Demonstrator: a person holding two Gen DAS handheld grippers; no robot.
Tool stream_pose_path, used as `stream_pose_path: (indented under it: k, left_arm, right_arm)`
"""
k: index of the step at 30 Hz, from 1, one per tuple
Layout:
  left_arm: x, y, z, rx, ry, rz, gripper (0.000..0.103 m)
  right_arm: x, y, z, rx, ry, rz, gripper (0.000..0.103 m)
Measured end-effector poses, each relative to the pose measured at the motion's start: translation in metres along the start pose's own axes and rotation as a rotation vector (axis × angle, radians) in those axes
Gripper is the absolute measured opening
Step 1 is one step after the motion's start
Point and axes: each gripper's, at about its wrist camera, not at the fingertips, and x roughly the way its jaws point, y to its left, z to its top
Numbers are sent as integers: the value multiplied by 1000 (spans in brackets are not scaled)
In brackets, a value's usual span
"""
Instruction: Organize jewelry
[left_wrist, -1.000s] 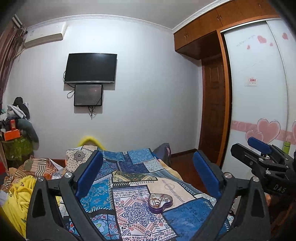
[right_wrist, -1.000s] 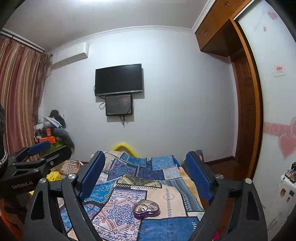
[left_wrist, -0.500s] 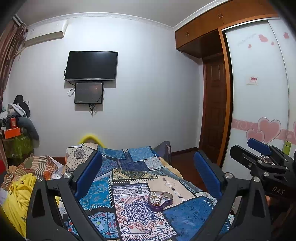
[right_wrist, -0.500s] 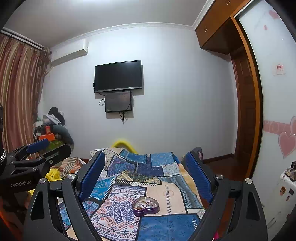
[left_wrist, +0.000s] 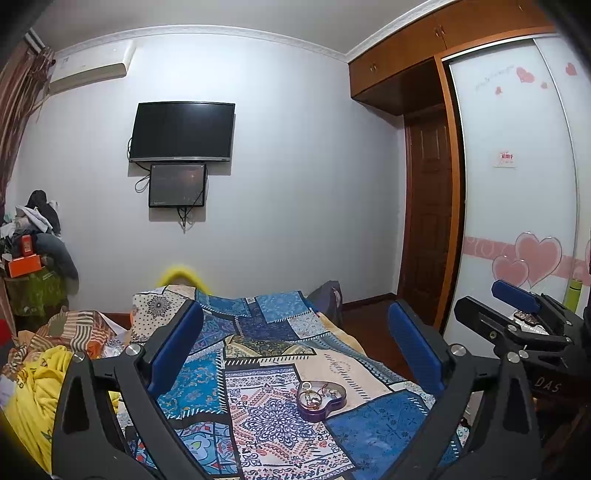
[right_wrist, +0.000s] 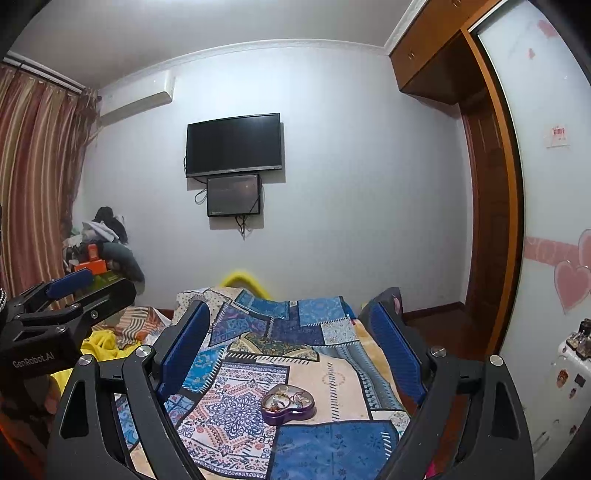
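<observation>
A purple heart-shaped tin (left_wrist: 321, 400) with rings and small jewelry inside sits open on the patchwork blanket (left_wrist: 258, 424); it also shows in the right wrist view (right_wrist: 288, 403). My left gripper (left_wrist: 295, 339) is open and empty, held above and short of the tin. My right gripper (right_wrist: 291, 332) is open and empty, also above and short of the tin. Each gripper shows at the edge of the other's view: the right one (left_wrist: 517, 306) and the left one (right_wrist: 70, 291).
The bed holds yellow and striped clothes (left_wrist: 40, 373) on its left side. A wardrobe with heart stickers (left_wrist: 517, 221) stands to the right, next to a wooden door (left_wrist: 428, 221). A TV (left_wrist: 183, 131) hangs on the far wall. A white cabinet (right_wrist: 561, 387) is at right.
Both views have tilted slightly, so the room sits a little higher in frame. The tin has not moved. Both grippers stay open.
</observation>
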Motion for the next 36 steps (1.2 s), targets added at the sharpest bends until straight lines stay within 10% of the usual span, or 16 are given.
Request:
stream_pose_path:
  k: [36]
  left_arm:
    - [0, -1, 1, -5, 20, -32, 102]
  right_arm:
    - [-5, -3, 4, 15, -14, 6, 87]
